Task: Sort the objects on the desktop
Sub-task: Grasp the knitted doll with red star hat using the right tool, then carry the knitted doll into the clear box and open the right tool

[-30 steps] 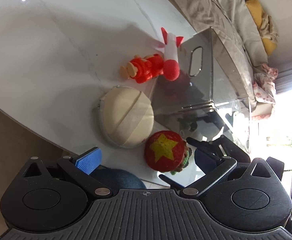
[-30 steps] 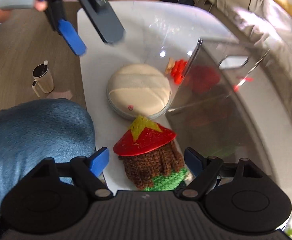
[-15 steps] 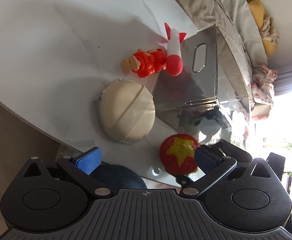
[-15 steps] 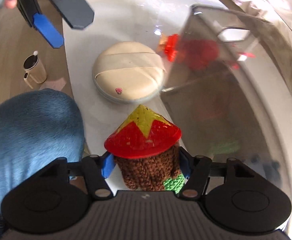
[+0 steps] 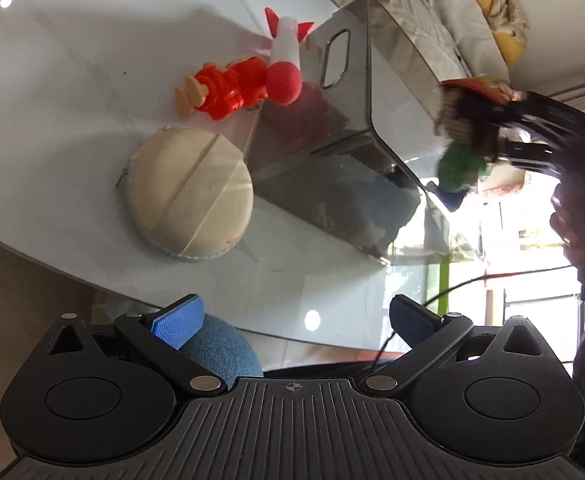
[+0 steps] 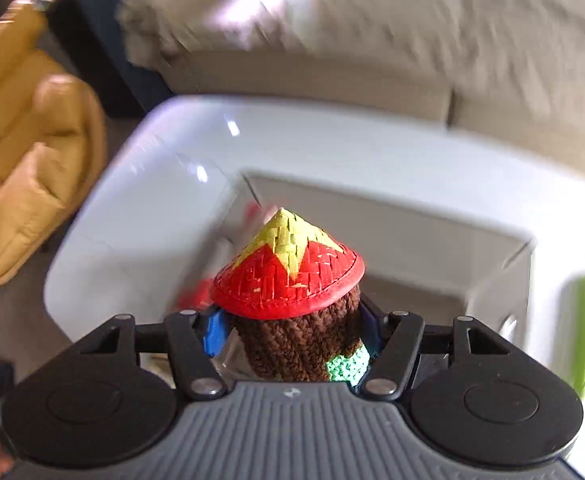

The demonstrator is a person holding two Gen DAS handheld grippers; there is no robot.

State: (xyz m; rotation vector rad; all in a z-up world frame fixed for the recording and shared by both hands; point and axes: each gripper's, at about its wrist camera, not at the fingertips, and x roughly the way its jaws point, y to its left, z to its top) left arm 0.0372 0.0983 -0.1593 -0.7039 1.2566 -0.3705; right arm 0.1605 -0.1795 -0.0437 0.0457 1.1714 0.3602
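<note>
Right wrist view — right tool (image 6: 292,336) clamps crocheted doll (image 6: 292,300).

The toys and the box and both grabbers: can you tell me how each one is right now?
Crochet doll: held up above the box, clamped in the right gripper.
Right gripper: shut on the doll.
Left gripper: open, nothing in it.
Clear box: upright on the table, open on top.
Round beige case: flat on the table, closed.
Red figure: lying down.
Toy rocket: lying down, against the box.
</note>
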